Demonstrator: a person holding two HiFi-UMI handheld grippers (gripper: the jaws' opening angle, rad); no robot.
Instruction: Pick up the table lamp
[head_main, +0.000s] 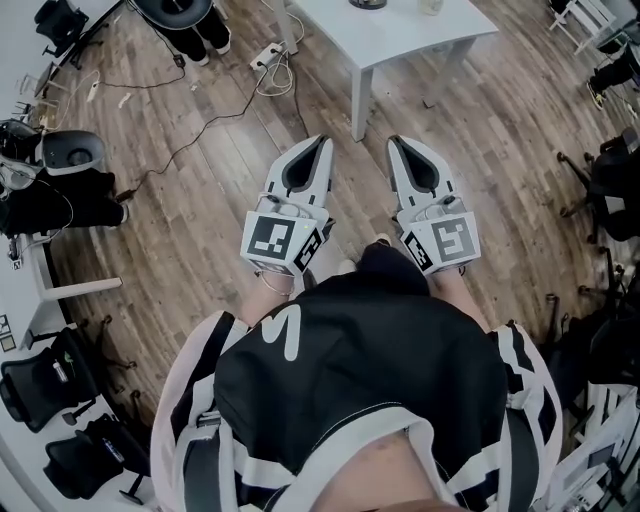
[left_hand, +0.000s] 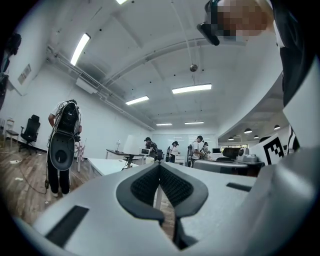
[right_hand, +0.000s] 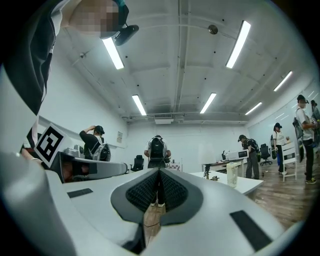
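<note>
Both grippers are held level over the wooden floor, in front of my body. My left gripper (head_main: 324, 141) is shut, its dark pads (left_hand: 150, 182) meeting at the tip with nothing between them. My right gripper (head_main: 393, 140) is also shut and holds nothing. Ahead stands a white table (head_main: 400, 45), apart from both grippers. A small black lamp-like stand (left_hand: 128, 159) rises from its top; the same stand (right_hand: 206, 170) shows in the right gripper view, beside a pale jug (right_hand: 232, 174). In the head view only a dark round thing (head_main: 367, 3) shows at the frame's top edge.
A table leg (head_main: 358, 100) stands just beyond the jaw tips. Cables and a power strip (head_main: 268, 55) lie on the floor at left. Office chairs (head_main: 40, 385) and a desk line the left side. A person with a backpack rig (left_hand: 65, 145) stands near the table; others stand farther back.
</note>
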